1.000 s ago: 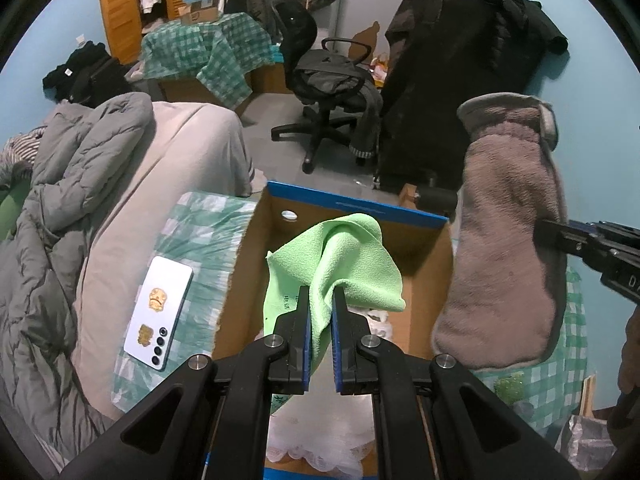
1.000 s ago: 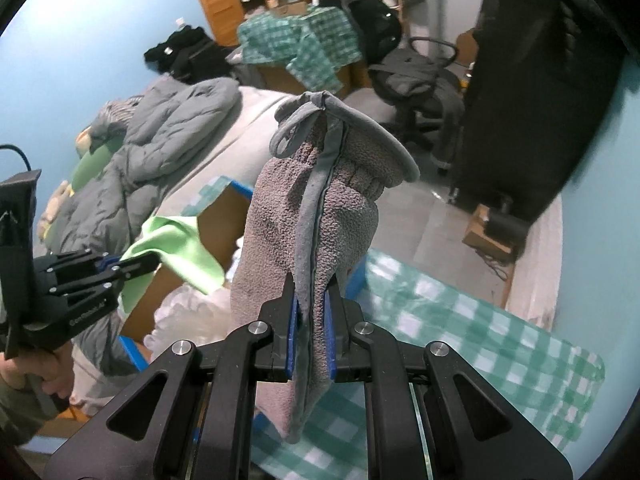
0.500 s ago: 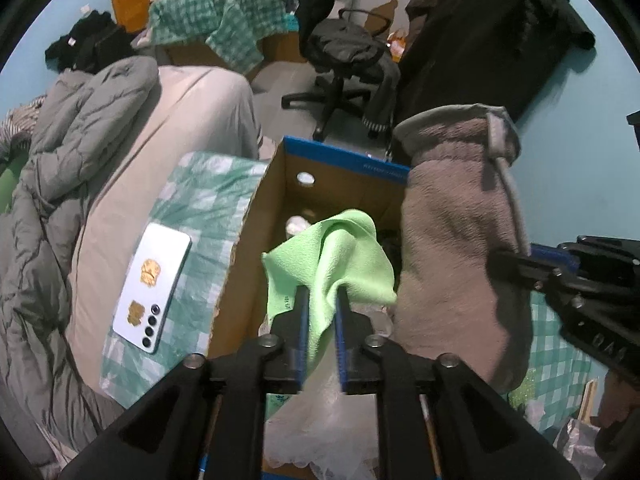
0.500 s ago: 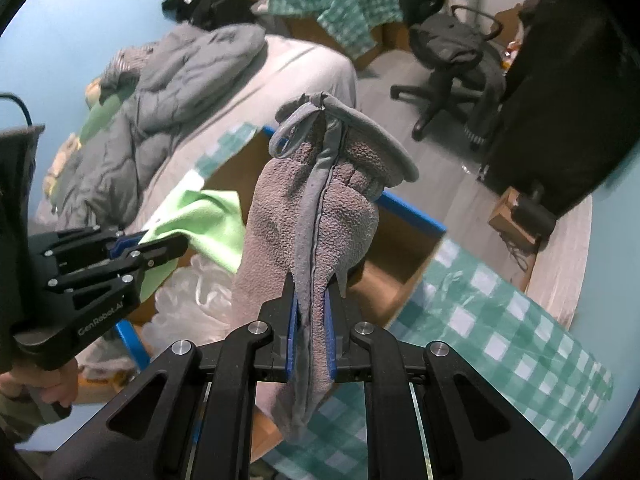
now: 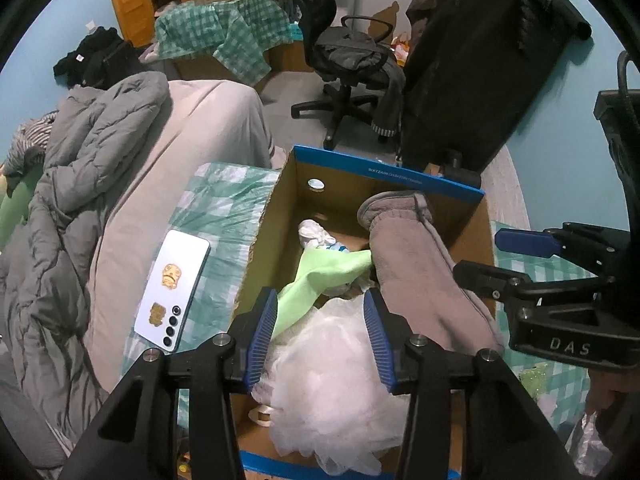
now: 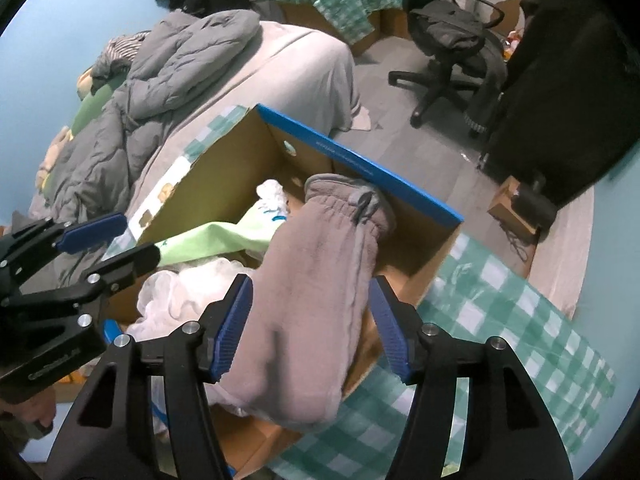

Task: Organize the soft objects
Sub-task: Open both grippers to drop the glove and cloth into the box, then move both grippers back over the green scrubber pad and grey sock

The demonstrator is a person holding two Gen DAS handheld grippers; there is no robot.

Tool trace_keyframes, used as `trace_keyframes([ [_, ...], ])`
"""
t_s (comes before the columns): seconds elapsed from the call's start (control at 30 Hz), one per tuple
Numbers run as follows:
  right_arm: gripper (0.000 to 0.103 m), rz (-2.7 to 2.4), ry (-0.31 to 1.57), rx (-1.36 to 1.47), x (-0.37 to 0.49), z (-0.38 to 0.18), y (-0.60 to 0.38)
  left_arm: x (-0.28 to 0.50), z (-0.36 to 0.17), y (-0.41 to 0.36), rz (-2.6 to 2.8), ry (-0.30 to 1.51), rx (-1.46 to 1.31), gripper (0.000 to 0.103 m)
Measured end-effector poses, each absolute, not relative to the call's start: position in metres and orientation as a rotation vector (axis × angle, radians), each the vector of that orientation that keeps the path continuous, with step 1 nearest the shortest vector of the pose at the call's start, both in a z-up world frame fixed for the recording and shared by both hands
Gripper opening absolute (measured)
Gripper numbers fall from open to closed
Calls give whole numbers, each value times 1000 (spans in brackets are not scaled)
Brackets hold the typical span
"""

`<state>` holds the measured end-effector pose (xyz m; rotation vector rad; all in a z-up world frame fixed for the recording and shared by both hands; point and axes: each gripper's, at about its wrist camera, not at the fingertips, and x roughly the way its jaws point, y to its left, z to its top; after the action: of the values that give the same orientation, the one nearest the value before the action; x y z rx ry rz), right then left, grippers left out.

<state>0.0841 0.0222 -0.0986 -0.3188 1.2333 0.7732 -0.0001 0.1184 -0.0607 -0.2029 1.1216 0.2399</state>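
An open cardboard box with a blue rim [image 5: 384, 170] [image 6: 360, 164] stands on a green checked cloth. A green cloth [image 5: 320, 280] [image 6: 212, 238] lies inside it on white fluffy netting [image 5: 332, 360] [image 6: 188, 284]. A grey-brown fleece mitten [image 5: 424, 276] [image 6: 316, 292] lies in the box against its right wall. My left gripper [image 5: 320, 340] is open above the green cloth and netting. My right gripper [image 6: 310, 328] is open with the mitten lying loose between its fingers. The right gripper also shows at the right of the left wrist view [image 5: 532, 256].
A white phone [image 5: 174, 288] lies on the checked cloth left of the box. A bed with a grey quilt [image 5: 72, 184] is at the left. An office chair [image 5: 348, 64] and a dark hanging coat [image 5: 472, 56] stand beyond the box.
Both grippers have opened. The green cloth has dropped from the left gripper into the box, and the mitten has dropped from the right gripper into the box.
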Motion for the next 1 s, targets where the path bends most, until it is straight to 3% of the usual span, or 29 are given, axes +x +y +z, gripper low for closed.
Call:
trace_keyframes([
  [0.37,63,718,1186,-312,78,-68,-7,-12,-36,102,216,1081,-195,48],
  [0.47,64,702,1176,-305,78,-59,-19,-14,-32,96,208,1079,-192,54],
  [1.0,64,605,1178,-257,71,-42,-85,-18,-24,40,111,1093,-163,64],
])
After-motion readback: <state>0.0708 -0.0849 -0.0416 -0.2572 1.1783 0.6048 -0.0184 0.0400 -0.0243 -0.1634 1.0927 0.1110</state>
